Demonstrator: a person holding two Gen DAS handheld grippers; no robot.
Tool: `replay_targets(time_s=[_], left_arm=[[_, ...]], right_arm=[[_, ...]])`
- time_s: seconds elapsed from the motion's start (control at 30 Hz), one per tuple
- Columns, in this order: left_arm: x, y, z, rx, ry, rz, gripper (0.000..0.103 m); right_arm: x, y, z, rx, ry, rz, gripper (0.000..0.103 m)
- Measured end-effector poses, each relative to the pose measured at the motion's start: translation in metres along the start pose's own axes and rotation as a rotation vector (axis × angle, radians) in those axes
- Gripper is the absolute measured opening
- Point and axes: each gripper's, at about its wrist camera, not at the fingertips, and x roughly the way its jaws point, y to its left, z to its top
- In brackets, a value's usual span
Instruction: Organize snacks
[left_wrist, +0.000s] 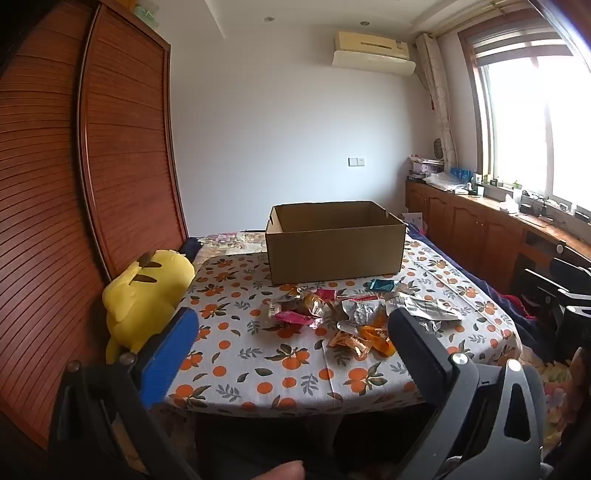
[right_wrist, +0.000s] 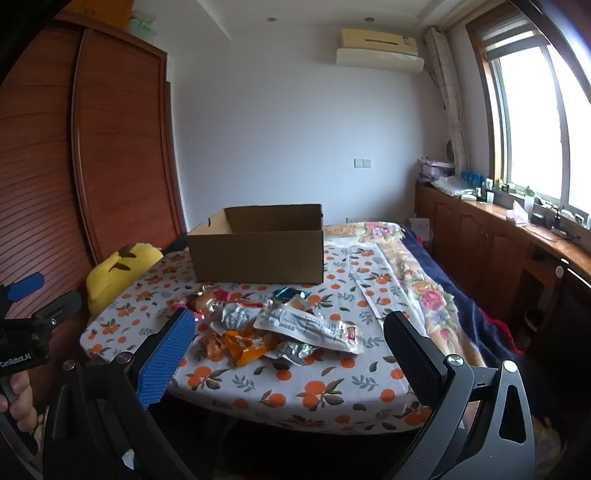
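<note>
Your left hand-held gripper (left_wrist: 291, 325) and right hand-held gripper (right_wrist: 290, 334) both stand with jaws wide apart and nothing between them, held back from the near edge of the worktop (left_wrist: 258, 391) and angled a little downward. That stance suits a start: you can see the whole job before choosing a packet.

The snacks (left_wrist: 354, 321) lie in a loose heap on the orange-print cloth, near the front edge and just in front of the box (left_wrist: 332, 251). Foil, clear and orange packets overlap each other, with a pink one on the left and a small teal one (right_wrist: 290, 293) a little apart, nearest the box. The box stands open-topped behind them; its floor is hidden from both views, so you cannot tell if anything is inside.

I judge nothing is sorted yet. The box sits close behind the heap, likely so each packet needs only a short carry. Overlapping packets may drag neighbours, so take an outlying one first. A yellow plush (left_wrist: 144, 295) sits beside the worktop's left edge, clear of your path.
</note>
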Motion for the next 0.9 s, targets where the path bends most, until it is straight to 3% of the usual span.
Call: replay_targets(time_s=[0.9], left_arm=[[-0.009, 0.003, 0.002, -0.008, -0.036, 0.007, 0.103]], right_arm=[[-0.002, -0.002, -0.003, 0.001, 0.013, -0.007, 0.103]])
